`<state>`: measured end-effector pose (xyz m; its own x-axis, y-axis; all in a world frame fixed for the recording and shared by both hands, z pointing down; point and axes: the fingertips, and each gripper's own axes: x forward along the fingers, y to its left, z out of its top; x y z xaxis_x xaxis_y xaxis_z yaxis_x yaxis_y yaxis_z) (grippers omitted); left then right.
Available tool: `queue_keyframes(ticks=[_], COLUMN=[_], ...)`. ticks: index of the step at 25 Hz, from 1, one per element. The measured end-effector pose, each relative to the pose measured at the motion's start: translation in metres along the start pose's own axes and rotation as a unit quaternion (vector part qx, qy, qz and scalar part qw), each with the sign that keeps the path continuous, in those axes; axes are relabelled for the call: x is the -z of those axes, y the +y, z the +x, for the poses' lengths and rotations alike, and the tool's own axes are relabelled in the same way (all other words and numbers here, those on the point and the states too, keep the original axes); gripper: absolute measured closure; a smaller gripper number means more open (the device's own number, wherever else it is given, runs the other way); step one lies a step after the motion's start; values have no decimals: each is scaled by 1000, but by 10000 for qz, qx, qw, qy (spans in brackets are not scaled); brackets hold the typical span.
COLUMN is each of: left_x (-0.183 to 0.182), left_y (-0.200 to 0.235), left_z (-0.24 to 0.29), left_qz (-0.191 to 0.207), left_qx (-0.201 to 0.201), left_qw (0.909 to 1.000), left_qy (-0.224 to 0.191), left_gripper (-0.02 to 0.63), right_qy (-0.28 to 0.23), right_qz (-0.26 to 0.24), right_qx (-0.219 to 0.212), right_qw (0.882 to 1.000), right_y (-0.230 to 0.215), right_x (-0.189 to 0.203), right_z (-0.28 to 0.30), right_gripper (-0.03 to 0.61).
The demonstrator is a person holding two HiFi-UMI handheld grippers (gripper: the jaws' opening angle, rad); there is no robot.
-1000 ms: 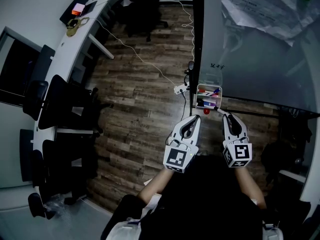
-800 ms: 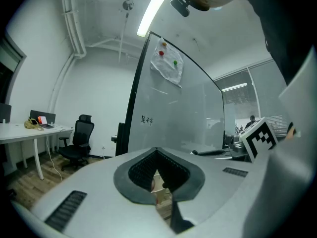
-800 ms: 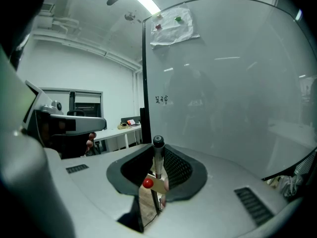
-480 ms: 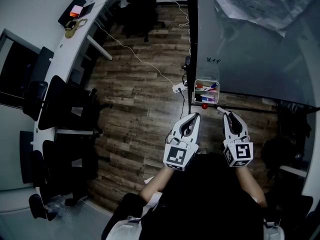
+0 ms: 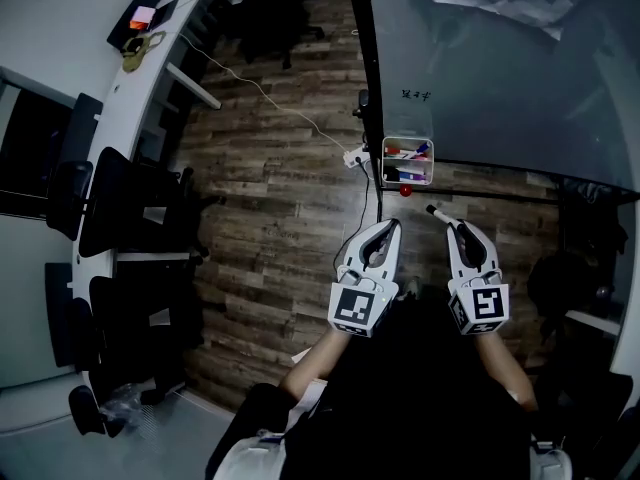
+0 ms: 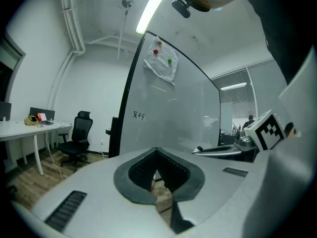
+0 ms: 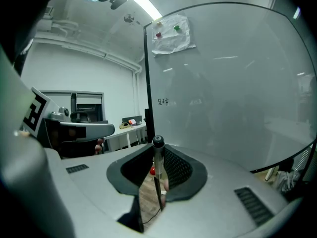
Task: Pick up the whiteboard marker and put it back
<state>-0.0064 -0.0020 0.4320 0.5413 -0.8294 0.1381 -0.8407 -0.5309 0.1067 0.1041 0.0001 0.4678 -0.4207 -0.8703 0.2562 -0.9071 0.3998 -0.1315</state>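
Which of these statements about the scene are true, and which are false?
1. The right gripper holds a marker. True.
2. The left gripper holds something too. False: its jaws are together with nothing between them.
3. The marker lies in the tray. False: it is clamped in the right gripper, apart from the tray.
4. The tray hangs on the whiteboard and has things in it. True.
5. The whiteboard is blank. False: there is small writing above the tray.
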Motion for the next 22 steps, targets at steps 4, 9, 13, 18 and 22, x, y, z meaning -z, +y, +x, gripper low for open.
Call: queue_keyframes(ticks=[4,9,13,18,22], left_x=[5,7,8,7,6], left_y=[-9,-15,-17,-17,-11], left_z=[-2,-4,-6,-8,-8], left_qz=[33,60,76,167,-146], left_qx=[20,10,3,-87,-115], left_qw=[10000,10000,9999,9998,9998], left_qy=[47,71,87,72,7], left_gripper=[616,616,615,617,617], right_qy=[54,93,87,59,74], right_qz=[9,29,24,38,30], right_qx=[-27,-34,-64,-75,-94], right_qw=[10000,9999,9999,9999,9999], right_y=[-1,-3,-1,-1,-1], right_x=[7,11,8,7,9], right_z=[-11,-19,-19,-19,-19], right_gripper=[500,500,500,500,500])
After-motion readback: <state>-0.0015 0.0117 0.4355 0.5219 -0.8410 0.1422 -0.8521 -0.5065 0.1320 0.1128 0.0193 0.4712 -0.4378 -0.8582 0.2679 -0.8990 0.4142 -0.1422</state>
